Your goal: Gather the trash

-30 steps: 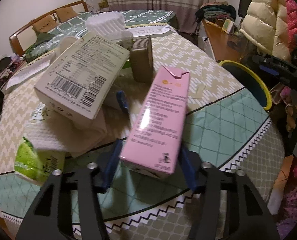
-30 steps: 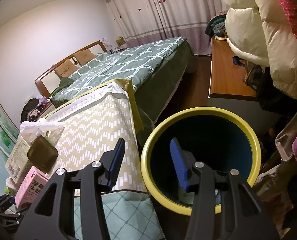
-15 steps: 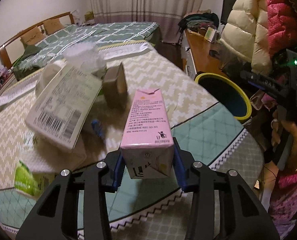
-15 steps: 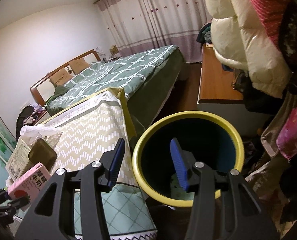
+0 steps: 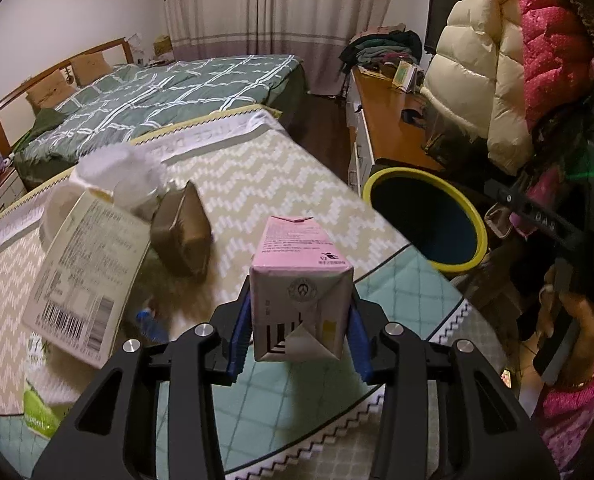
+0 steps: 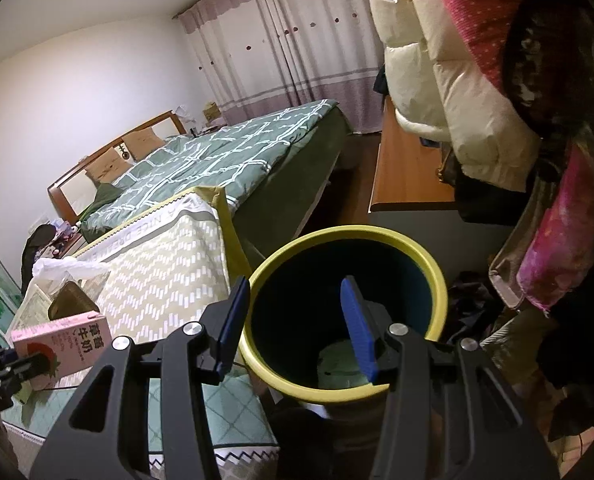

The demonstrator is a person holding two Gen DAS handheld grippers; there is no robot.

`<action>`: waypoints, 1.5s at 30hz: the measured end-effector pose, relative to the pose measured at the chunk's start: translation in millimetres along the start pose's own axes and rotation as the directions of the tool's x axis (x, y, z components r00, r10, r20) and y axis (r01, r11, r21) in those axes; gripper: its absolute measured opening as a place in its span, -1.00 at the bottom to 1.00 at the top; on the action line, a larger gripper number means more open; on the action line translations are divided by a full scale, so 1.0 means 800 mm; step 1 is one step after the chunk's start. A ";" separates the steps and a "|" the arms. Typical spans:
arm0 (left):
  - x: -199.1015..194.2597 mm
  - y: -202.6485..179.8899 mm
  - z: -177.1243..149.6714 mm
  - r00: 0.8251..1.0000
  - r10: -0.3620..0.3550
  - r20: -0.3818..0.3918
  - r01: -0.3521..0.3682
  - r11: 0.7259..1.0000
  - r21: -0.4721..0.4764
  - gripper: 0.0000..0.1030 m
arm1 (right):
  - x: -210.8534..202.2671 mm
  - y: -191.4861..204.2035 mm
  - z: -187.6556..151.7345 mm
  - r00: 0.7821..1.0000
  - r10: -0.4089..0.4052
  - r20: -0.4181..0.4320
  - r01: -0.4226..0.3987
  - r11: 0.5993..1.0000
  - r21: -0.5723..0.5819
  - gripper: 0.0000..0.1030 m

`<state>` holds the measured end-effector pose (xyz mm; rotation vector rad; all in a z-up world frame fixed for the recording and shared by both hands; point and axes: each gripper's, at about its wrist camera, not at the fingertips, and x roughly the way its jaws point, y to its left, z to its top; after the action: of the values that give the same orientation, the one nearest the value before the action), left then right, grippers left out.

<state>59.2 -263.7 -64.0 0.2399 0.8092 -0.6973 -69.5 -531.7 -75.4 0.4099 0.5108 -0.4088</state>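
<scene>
A pink milk carton [image 5: 301, 280] is lifted off the table, and my left gripper [image 5: 299, 320] is shut on its lower end, blue pads pressing both sides. The same carton [image 6: 63, 342] shows at the lower left in the right wrist view. A yellow-rimmed dark bin [image 5: 473, 256] stands beside the table's right edge. My right gripper [image 6: 295, 300] hangs open over the bin [image 6: 337, 236] with nothing between its fingers. Some pale trash [image 6: 337, 364] lies at the bin's bottom.
On the table [image 5: 265, 176] lie a white barcoded box [image 5: 85, 272], a brown box [image 5: 183, 236], crumpled white plastic [image 5: 121, 176] and a green packet [image 5: 41, 412]. A bed [image 5: 169, 88] is behind, a wooden desk [image 5: 389, 128] and hanging jackets [image 5: 481, 60] to the right.
My left gripper closed on the pink carton and lifted it off the table, tipping it up. The right gripper drifted slightly over the bin and stayed open.
</scene>
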 end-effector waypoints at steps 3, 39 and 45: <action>0.003 -0.005 0.005 1.000 -0.004 0.001 0.004 1.000 0.003 -0.20 | -0.002 -0.004 -0.001 1.000 -0.005 0.001 0.005 1.000 0.004 -0.12; 0.193 -0.201 0.096 0.969 -0.132 -0.208 0.172 0.968 0.184 -0.15 | -0.026 -0.069 -0.009 0.992 -0.123 0.007 0.123 0.990 0.074 -0.11; 0.143 -0.154 0.092 0.980 -0.144 -0.137 0.163 0.978 0.133 0.10 | -0.023 -0.050 -0.010 0.994 -0.106 -0.001 0.106 0.993 0.045 -0.11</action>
<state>76.9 -444.6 -90.8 0.3576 0.9063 -0.8949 -105.7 -556.5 -82.8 0.4271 0.5241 -0.5241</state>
